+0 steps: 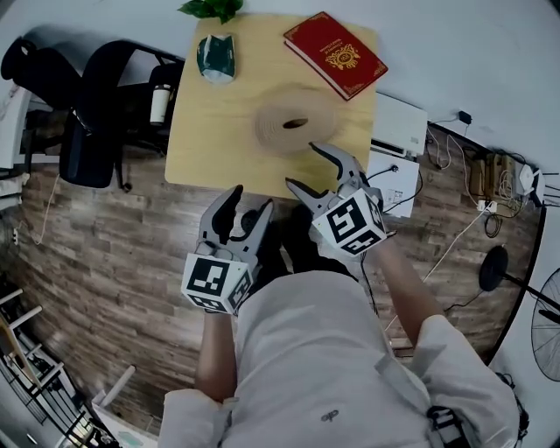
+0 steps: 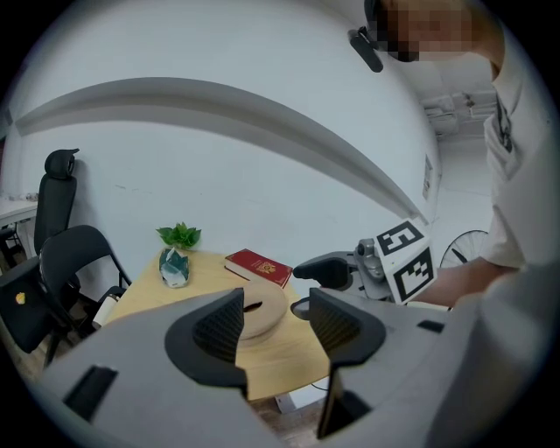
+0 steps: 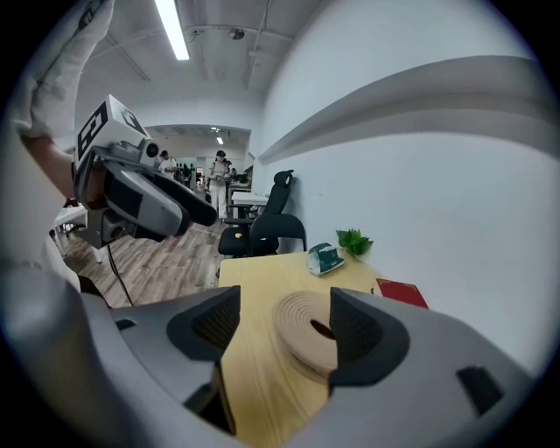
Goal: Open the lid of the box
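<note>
A small wooden worktop (image 1: 210, 131) stands on a brown wood floor (image 1: 105, 254) by a white wall. Black chairs (image 1: 96, 114) stand to its left. At the far edge there is a green plant (image 1: 212, 8), and near it lies a small green and white pack (image 1: 215, 58). A red book (image 1: 335, 54) lies at the far right corner. The round tan box (image 1: 296, 124) sits on the worktop, a bit right of the middle, with rings on its top and a dark slot in the middle. The right gripper (image 1: 303, 166) is over the near edge of the worktop, close to the box but not touching it. Its jaws are spread wide with nothing in them. The left gripper (image 1: 251, 199) is nearer the person, over the floor, farther from the box. Its jaws are spread too and hold nothing. From each gripper, the box shows ahead between the jaws.
</note>
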